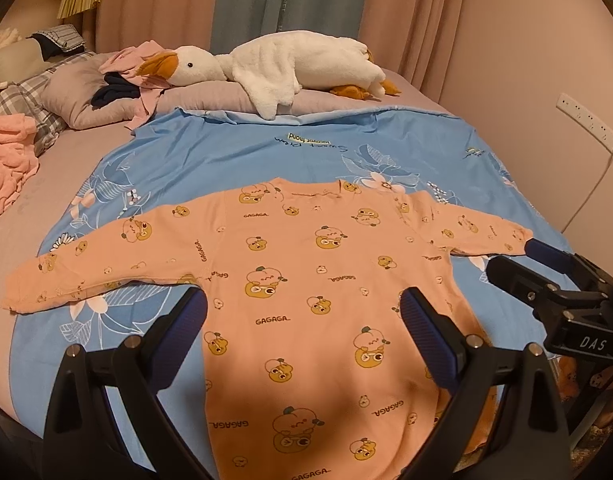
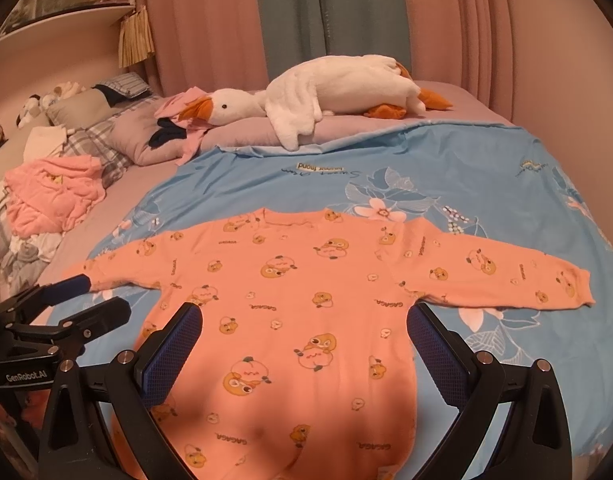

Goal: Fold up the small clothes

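Blue sheet rims the flat shirt — left gripper, right gripper wide open, empty.

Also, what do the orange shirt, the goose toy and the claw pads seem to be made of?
Orange shirt: probably thin knitted cotton, matte; it lies flat and limp, with soft creases.
Goose toy: plush, white fluffy pile, with orange fabric beak and feet.
Left claw pads: likely blue rubber or soft plastic, with a fine grid texture, mounted on black rigid arms. The exact materials cannot be confirmed.
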`<state>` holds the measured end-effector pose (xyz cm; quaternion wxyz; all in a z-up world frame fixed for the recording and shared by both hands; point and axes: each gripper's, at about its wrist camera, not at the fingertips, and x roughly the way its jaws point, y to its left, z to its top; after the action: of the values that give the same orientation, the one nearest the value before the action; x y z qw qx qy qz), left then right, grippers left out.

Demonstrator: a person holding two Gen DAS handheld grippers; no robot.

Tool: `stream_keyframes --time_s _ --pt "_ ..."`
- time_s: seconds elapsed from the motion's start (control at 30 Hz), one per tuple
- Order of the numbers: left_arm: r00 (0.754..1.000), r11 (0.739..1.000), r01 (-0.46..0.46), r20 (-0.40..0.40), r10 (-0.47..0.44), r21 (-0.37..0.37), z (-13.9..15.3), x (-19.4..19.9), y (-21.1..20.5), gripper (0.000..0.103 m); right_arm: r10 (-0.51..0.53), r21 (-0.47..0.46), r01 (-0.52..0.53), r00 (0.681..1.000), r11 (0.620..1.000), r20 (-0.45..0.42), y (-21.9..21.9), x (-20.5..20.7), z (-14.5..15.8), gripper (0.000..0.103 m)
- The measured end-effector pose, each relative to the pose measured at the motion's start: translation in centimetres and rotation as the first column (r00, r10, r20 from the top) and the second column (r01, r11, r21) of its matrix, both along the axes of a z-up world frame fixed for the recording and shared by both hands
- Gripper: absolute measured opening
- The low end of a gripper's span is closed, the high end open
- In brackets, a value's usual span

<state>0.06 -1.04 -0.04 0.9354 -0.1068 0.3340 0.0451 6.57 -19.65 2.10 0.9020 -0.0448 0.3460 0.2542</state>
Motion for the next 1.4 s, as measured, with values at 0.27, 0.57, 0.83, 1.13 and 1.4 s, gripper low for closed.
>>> stream_keyframes --time_s 0.27,0.57,0.83,1.13,1.4 --pt "1.0 1.0 0.001 -0.009 -0.001 -0.002 0.0 0.1 0.0 0.097 -0.004 -0.002 0.004 1.0 1.0 0.0 -0.1 0.1 0.0 0.102" --pt "1.0 1.0 0.003 -0.017 -0.003 -0.008 -0.3 0.3 0.1 0.097 -0.011 0.005 0.011 1.0 1.0 -0.001 -0.3 0.2 0.0 0.102" --pt "1.0 0.999 0.006 0.022 -0.007 0.031 -0.3 0.1 0.0 0.096 -0.023 0.019 0.023 1.0 1.0 -0.006 -0.8 0.4 -0.1 0.102" --pt "0.999 1.0 0.002 0.034 -0.002 0.008 -0.2 0.4 0.1 0.096 -0.037 0.078 0.038 0.999 0.996 -0.019 -2.0 1.4 0.1 0.098" --pt "0.999 0.999 0.019 0.027 -0.018 -0.041 -1.1 2.9 -0.4 0.091 -0.109 0.244 0.12 0.992 0.962 -0.057 -7.6 5.8 0.7 0.095"
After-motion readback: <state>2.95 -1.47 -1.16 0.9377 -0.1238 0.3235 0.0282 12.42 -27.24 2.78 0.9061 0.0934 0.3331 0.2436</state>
